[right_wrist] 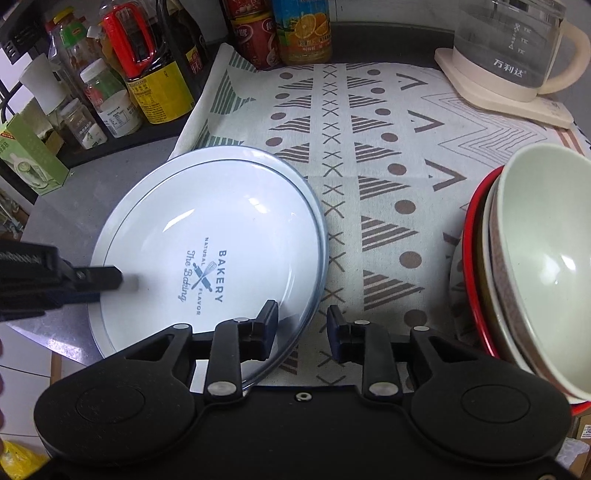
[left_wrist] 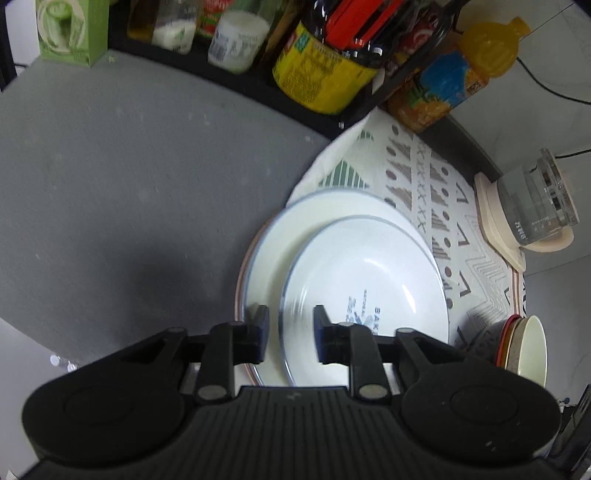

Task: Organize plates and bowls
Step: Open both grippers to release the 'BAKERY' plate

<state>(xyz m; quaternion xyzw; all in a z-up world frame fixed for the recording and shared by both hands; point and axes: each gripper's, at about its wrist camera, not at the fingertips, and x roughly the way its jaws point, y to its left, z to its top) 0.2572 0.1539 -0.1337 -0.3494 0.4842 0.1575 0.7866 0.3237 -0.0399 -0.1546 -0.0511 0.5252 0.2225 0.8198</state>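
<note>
the left gripper [left_wrist: 290, 334] hangs over the near rim of the top plate [left_wrist: 369, 291], its two fingers a little apart with the rim lying in the gap; the pads do not press on it, so it holds nothing. the right gripper [right_wrist: 303, 332] sits at the opposite edge of the same plate [right_wrist: 207, 254], fingers likewise slightly parted around the rim and gripping nothing. in the right wrist view the left gripper's finger [right_wrist: 99, 278] reaches in from the left over the plate's face.

the top plate is white with a blue rim and a printed bakery mark, and it rests on a stack of plates [left_wrist: 291, 236], shifted toward one side so the plate beneath shows as a crescent. the stack lies partly on the grey counter [left_wrist: 129, 177] and partly on a patterned cloth [right_wrist: 388, 177].

to the right, on the cloth, a pile of bowls [right_wrist: 535, 266] leans on its side, a pale green one innermost and a red rim at the outside.

further back stand a glass kettle [right_wrist: 517, 44] on its cream base, an orange juice bottle [right_wrist: 306, 29], a yellow-labelled bottle [right_wrist: 159, 92] and other jars in a black rack [left_wrist: 229, 79].
</note>
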